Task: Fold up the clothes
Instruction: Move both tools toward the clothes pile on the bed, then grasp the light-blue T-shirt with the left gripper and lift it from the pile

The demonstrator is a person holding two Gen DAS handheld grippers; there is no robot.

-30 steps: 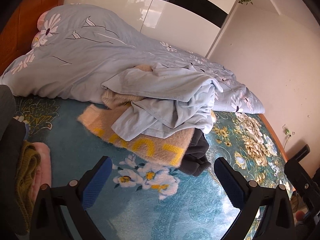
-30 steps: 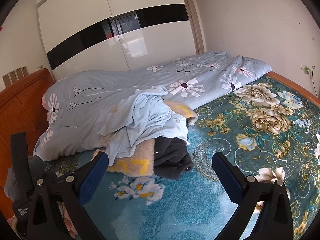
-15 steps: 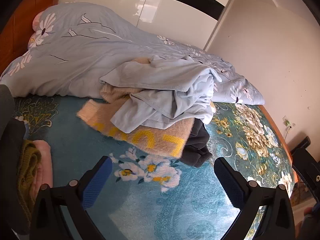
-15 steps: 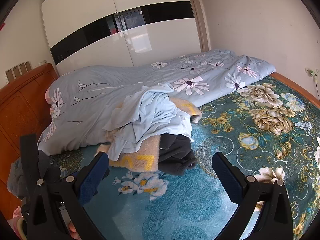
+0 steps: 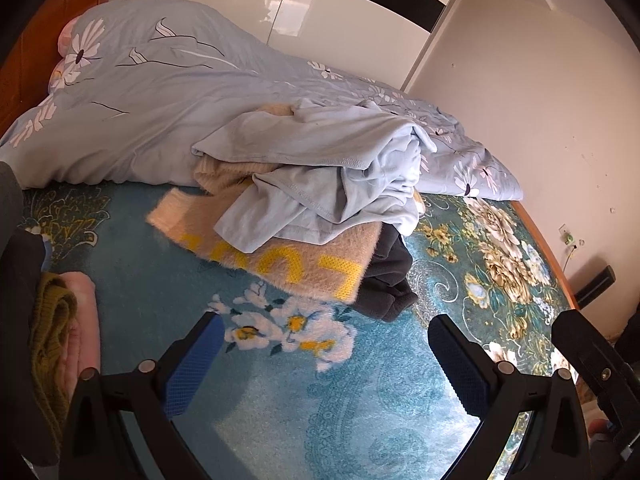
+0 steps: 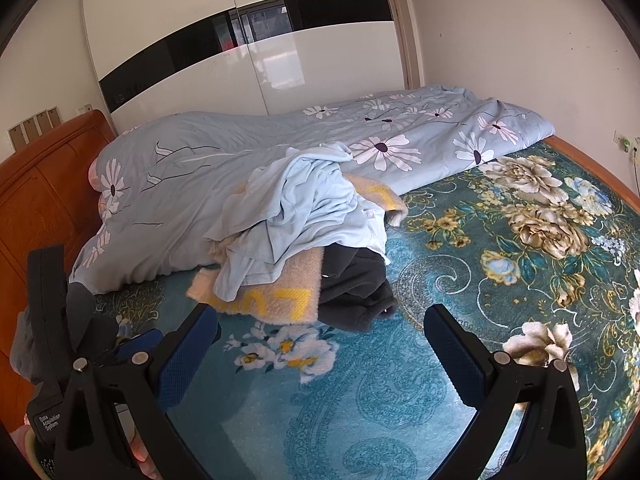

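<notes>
Left wrist view: the left claw (image 5: 324,356) hangs spread wide and empty above the teal floral bedspread (image 5: 260,412). Compared with a second ago, the unfolded pile sits slightly higher and farther ahead in the frame; the claw has tilted or drawn back a little, with no contact made. The light blue garment (image 5: 328,176) lies crumpled on top, draped over the beige fuzzy sweater (image 5: 288,256) with yellow letters. A dark grey garment (image 5: 388,280) protrudes from under the sweater's right edge. At the left edge, an olive knit (image 5: 50,344) and a pink item (image 5: 82,332) lie stacked, apparently already folded.

Right wrist view: the right claw (image 6: 320,348) is likewise spread and empty, short of the pile. The pile has shifted only slightly in the frame during the last second. The pile rests against the grey-blue flowered duvet (image 6: 192,184).

Assessment: no garment has moved. The task stands between items; the blue garment, being uppermost, is the probable next pick.
</notes>
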